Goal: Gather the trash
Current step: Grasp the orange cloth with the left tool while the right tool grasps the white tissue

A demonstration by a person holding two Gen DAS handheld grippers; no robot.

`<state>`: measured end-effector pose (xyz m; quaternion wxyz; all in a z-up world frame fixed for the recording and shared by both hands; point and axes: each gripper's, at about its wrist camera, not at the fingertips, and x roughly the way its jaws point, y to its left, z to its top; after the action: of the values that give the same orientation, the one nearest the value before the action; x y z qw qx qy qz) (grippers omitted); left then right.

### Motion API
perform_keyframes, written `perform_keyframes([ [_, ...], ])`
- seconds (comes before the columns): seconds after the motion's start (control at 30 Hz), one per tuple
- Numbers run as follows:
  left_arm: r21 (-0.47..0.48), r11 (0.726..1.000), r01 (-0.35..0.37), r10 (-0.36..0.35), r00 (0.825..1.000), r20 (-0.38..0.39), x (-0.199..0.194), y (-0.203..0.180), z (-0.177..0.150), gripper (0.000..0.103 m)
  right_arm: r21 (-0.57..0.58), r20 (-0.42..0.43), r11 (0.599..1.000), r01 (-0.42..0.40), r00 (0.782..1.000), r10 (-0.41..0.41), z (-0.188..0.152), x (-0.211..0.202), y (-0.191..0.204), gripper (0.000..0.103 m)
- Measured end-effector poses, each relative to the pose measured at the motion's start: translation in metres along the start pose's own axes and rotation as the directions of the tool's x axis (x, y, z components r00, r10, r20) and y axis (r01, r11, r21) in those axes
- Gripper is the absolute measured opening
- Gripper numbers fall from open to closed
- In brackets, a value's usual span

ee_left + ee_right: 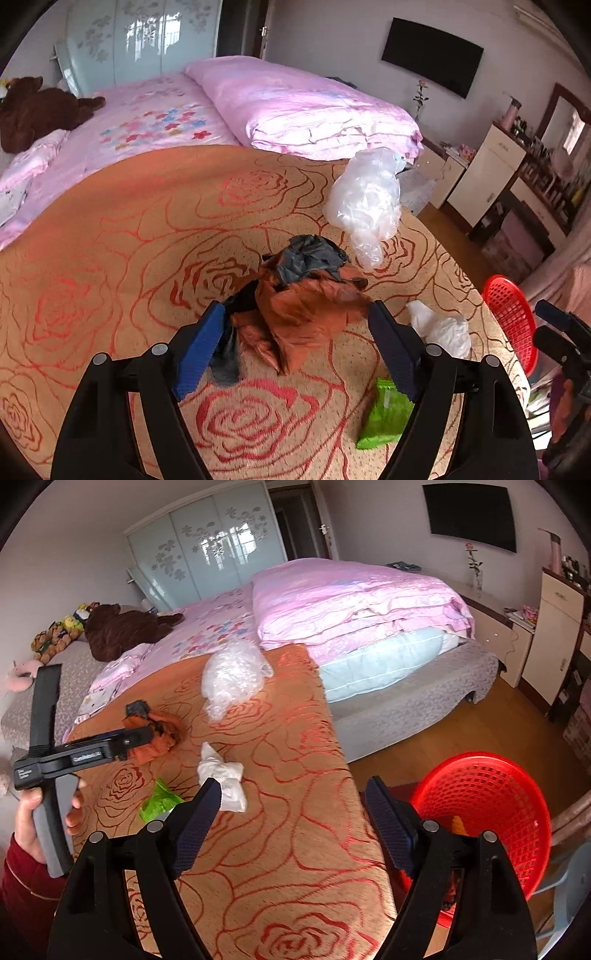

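left gripper point(295, 325) spread wide w/ the orange-and-grey bag wad point(306, 295) between its pads, prob not pinched yet. right gripper point(293, 805) spread, empty, over the rose mat's point(258, 849) edge. white tissue point(225, 779), green wrapper point(159, 801), clear bag point(232, 672) nearby; red basket point(491, 794) beside the mat.

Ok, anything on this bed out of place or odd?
Only the litter on the rose-patterned mat: a clear plastic bag, an orange and grey bag heap, a crumpled white tissue and a green wrapper. Nothing is spilled or broken. The red basket stands beside the bed.
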<state>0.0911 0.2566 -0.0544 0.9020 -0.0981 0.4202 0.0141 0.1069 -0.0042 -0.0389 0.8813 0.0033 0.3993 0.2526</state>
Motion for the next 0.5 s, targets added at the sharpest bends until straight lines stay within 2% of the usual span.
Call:
perform_keyframes([
  [0.1, -0.013, 1.0, 0.019, -0.019, 1.0, 0.012, 0.001, 0.001, 0.002, 0.075, -0.017, -0.014, 1.0, -0.009, 1.0, 0.009, 0.002, 0.009, 0.007, 0.078],
  [0.13, -0.004, 1.0, 0.017, -0.017, 1.0, 0.015, 0.001, 0.0, 0.002, 0.068, -0.021, -0.02, 1.0, -0.013, 1.0, 0.012, 0.002, 0.013, 0.01, 0.078],
  [0.17, 0.009, 1.0, 0.01, -0.01, 1.0, 0.014, 0.002, -0.001, 0.002, 0.056, -0.023, -0.025, 1.0, -0.016, 1.0, 0.015, 0.002, 0.016, 0.012, 0.078],
  [0.23, 0.02, 1.0, 0.013, -0.013, 1.0, -0.003, 0.007, -0.001, 0.003, 0.039, -0.024, -0.037, 0.999, -0.022, 0.999, 0.021, 0.003, 0.022, 0.015, 0.078],
  [0.37, 0.003, 1.0, 0.029, -0.029, 1.0, 0.008, 0.009, 0.004, 0.001, 0.031, -0.029, -0.058, 0.999, -0.033, 0.998, 0.032, 0.004, 0.033, 0.021, 0.078],
  [0.5, -0.013, 0.999, 0.039, -0.039, 0.999, 0.027, 0.001, 0.008, -0.002, 0.028, -0.028, -0.075, 0.999, -0.043, 0.996, 0.04, 0.006, 0.043, 0.023, 0.078],
])
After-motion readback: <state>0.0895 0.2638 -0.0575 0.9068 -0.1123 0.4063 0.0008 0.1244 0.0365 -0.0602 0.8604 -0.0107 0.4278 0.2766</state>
